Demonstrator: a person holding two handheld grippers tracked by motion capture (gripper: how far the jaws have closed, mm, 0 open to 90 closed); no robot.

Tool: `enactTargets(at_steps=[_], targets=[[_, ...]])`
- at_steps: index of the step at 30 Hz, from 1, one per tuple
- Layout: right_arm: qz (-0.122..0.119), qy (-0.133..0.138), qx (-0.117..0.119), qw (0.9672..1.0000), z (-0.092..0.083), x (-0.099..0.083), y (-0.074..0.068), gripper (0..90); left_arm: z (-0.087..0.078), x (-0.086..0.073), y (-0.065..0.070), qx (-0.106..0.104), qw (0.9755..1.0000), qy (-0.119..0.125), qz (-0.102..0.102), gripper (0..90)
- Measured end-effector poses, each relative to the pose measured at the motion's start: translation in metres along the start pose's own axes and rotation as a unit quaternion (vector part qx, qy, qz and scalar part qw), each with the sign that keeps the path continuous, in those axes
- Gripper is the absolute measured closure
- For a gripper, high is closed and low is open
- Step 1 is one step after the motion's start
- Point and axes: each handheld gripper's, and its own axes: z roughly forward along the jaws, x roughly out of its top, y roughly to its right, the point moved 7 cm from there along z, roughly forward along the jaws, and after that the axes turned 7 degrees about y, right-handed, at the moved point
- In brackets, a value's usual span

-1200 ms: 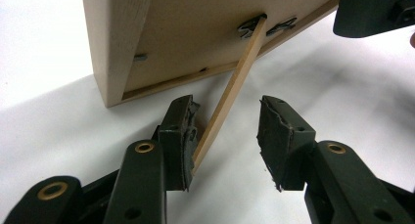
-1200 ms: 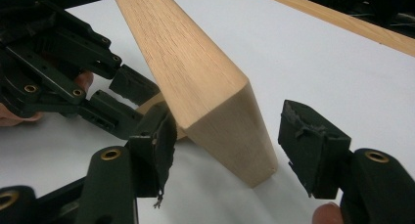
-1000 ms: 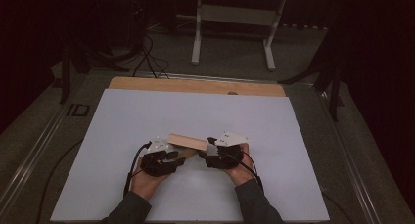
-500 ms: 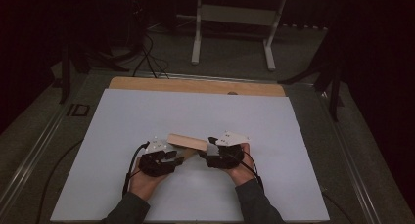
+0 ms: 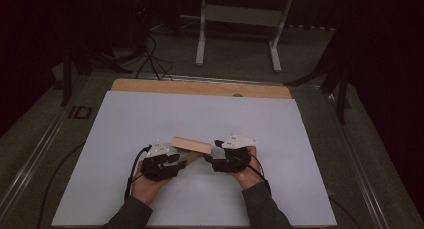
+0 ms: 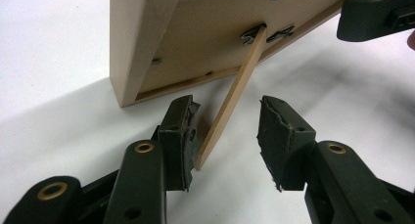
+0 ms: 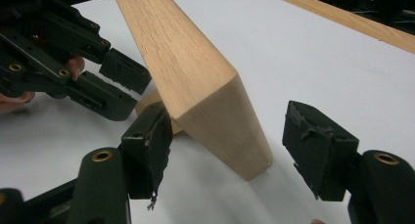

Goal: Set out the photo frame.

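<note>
Both grippers, left [image 5: 184,158] and right [image 5: 214,154], low, facing inward (jaws parted).

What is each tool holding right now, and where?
Nothing is gripped. The left tool straddles the prop leg, the right tool the wooden frame end; both open.

Wooden frame [image 6: 195,38] cut off by top edge; left tool [image 5: 181,158] hides frame's near end.

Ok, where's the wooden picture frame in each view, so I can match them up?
High view: wooden picture frame sits low centre, between the two grippers.
Left gripper view: top, its back with the thin prop leg slanting down between the jaws.
Right gripper view: centre, its corner between the jaws.
Shared landmark: white table sheet.
</note>
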Motion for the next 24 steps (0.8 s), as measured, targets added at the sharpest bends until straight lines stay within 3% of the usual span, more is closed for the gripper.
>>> enactTargets(at_steps=[24], targets=[[-0.004,-0.032,0.029,0.9991,-0.005,-0.009,0.000,32.3,-0.011,0.004,-0.004,0.009,0.9998,0.014,0.004,58.4]])
